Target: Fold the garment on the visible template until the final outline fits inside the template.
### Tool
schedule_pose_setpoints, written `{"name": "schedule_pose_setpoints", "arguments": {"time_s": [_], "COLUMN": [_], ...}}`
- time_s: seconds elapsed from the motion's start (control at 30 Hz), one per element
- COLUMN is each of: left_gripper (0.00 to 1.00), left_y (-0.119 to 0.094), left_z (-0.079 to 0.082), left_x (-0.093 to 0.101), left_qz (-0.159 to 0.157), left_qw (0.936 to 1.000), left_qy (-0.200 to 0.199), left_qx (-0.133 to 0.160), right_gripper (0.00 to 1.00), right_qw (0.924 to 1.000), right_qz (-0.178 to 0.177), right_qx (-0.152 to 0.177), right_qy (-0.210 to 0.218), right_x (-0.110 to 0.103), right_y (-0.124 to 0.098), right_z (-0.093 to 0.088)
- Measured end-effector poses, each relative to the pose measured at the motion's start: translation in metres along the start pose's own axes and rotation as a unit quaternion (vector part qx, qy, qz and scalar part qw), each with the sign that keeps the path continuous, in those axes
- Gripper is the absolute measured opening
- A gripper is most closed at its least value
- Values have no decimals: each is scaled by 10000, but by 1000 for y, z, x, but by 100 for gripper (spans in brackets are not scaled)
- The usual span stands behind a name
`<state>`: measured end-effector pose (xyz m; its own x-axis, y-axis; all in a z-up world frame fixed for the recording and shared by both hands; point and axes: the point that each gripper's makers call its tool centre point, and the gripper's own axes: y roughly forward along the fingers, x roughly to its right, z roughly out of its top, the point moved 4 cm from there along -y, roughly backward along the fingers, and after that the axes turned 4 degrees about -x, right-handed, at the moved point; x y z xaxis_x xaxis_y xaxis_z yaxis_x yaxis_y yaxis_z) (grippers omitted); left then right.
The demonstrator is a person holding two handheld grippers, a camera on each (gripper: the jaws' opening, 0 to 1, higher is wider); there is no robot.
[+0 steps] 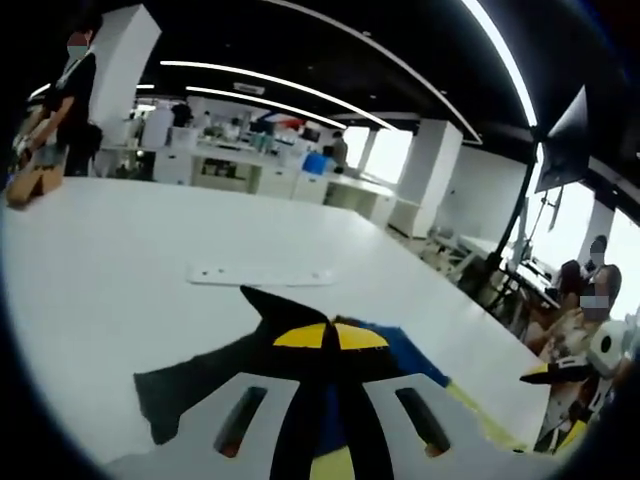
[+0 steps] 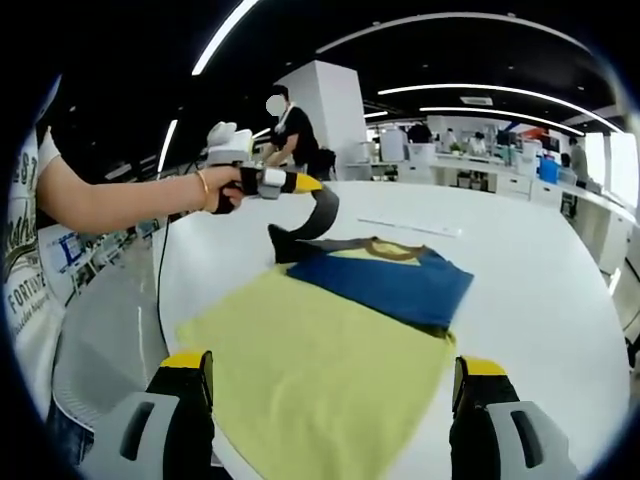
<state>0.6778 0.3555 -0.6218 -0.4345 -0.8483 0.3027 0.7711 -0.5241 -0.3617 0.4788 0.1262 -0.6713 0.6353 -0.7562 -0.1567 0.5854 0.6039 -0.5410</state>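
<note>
A T-shirt lies flat on the white table [image 2: 560, 290], with a yellow body [image 2: 320, 360], a blue folded part [image 2: 390, 280] and a dark sleeve [image 2: 322, 212]. In the right gripper view, a hand holds my left gripper [image 2: 308, 185] above the shirt's far corner, shut on the dark sleeve and lifting it. In the left gripper view the yellow-tipped jaws of my left gripper [image 1: 330, 337] meet on the dark sleeve [image 1: 200, 385], and the blue part [image 1: 412, 357] lies to the right. My right gripper [image 2: 332, 395] stands open, its jaws wide apart over the shirt's near edge.
A flat white strip [image 1: 260, 275] lies on the table beyond the shirt. The table's edge [image 2: 165, 300] runs close to the person's arm [image 2: 110, 200]. One person [image 2: 295, 130] stands at the far end. Desks and seated people [image 1: 585, 300] are beyond the table.
</note>
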Motion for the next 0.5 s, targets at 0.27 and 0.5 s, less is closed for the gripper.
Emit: {"name": "schedule_pose_setpoints", "arguments": {"time_s": [0.27,0.5], "left_gripper": [0,0], "left_y": [16,30], "left_z": [-4,-9], "left_x": [13,30], "left_qz": [-120,-262], "left_qw": [9999,9996], "left_qy": [-40,-4], "left_qx": [-49,-107], "right_gripper": [99,99], "right_qw": [10000,10000], "right_qz": [-13,-56], "right_qx": [-27,14], "right_qy": [23,70], "right_x": [2,4], "right_y": [0,-1], "right_z": [-3,-4]}}
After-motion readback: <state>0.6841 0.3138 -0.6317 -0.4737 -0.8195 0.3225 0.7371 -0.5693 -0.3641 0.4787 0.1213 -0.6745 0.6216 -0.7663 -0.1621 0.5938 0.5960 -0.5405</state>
